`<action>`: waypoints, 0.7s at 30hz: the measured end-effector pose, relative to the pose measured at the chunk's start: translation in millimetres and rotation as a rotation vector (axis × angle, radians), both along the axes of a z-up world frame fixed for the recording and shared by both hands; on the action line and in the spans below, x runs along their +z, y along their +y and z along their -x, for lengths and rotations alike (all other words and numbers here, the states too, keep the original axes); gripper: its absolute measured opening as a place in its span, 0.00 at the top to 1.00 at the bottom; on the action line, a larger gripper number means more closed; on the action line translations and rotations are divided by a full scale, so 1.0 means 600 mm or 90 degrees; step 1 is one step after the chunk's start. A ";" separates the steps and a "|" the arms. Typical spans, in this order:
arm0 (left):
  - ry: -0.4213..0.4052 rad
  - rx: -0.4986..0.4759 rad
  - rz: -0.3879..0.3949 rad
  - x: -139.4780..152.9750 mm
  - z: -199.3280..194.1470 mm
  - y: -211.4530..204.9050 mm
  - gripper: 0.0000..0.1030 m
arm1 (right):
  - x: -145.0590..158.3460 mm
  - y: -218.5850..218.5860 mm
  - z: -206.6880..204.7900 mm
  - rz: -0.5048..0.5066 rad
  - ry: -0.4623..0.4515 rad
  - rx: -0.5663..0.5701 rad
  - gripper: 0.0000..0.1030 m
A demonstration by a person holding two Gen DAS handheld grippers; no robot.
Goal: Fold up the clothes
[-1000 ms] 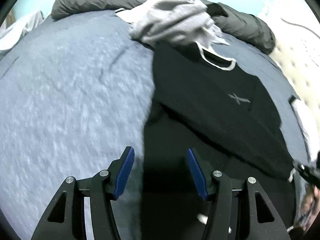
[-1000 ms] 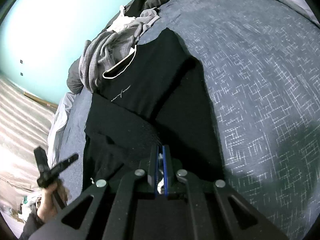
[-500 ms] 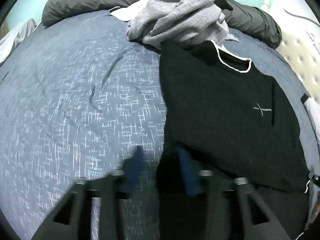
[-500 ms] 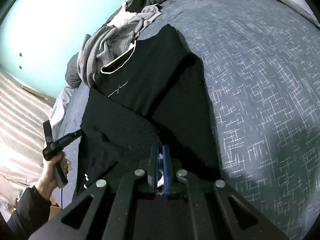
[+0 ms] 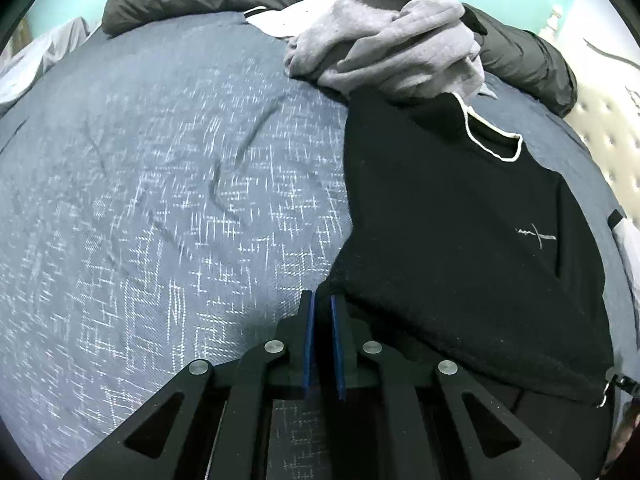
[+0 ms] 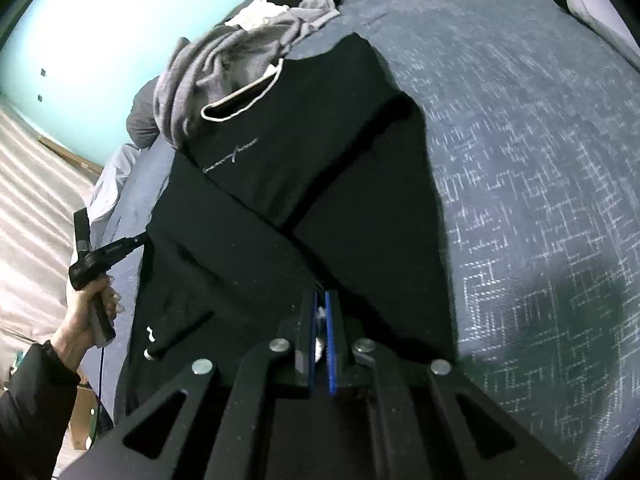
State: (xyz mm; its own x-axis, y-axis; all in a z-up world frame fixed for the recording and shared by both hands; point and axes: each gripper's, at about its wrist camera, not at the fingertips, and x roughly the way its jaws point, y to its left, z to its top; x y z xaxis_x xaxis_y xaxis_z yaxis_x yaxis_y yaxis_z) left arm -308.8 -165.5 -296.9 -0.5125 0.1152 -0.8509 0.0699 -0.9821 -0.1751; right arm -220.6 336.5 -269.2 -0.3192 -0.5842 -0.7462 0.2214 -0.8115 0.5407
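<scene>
On the blue bedspread (image 5: 160, 200) the black sweatshirt (image 5: 460, 220) lies partly folded, its collar toward twelve o'clock under a grey garment (image 5: 392, 36), while the left gripper (image 5: 321, 304) pinches its edge and the right gripper (image 6: 321, 300), jaws nearly together, apparently clamps black fabric.

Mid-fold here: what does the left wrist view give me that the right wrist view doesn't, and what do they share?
Only the left wrist view: the left gripper shut on the black shirt at its left edge, and a tufted cream headboard.

Only the right wrist view: the right gripper shut on the same shirt, the person's left hand on its handle, and striped flooring.

Both: the shirt's white-trimmed collar, the grey sweatshirt, the blue bedspread.
</scene>
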 end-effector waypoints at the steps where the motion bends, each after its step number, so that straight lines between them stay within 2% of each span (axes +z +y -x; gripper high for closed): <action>1: -0.003 0.002 -0.006 -0.001 0.000 -0.002 0.91 | -0.005 0.001 0.002 0.001 -0.006 -0.002 0.97; 4: -0.005 0.008 -0.010 0.005 -0.006 -0.004 0.89 | -0.007 0.004 0.003 -0.001 -0.012 -0.004 0.96; 6: -0.001 0.009 -0.004 0.014 -0.012 -0.002 0.87 | -0.001 0.010 0.006 -0.006 -0.007 -0.018 0.92; 9: 0.014 0.024 -0.004 0.032 -0.028 -0.004 0.86 | 0.015 0.023 0.008 0.018 0.011 -0.042 0.91; 13: 0.038 0.040 -0.004 0.055 -0.047 -0.004 0.86 | 0.033 0.009 0.003 0.042 0.039 -0.017 0.91; 18: 0.044 -0.006 0.010 0.056 -0.017 0.031 0.85 | 0.031 -0.019 -0.003 0.042 0.037 0.014 0.91; 21: 0.028 0.004 0.003 0.040 0.000 0.032 0.85 | 0.019 -0.031 -0.007 0.016 0.024 0.027 0.91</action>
State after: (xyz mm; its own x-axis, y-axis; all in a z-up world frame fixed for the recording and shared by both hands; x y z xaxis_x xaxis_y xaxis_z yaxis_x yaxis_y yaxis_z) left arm -308.7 -146.3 -273.1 -0.5501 0.1080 -0.8281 0.0687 -0.9824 -0.1737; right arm -216.5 318.0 -258.0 -0.3215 -0.6166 -0.7186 0.2752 -0.7870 0.5522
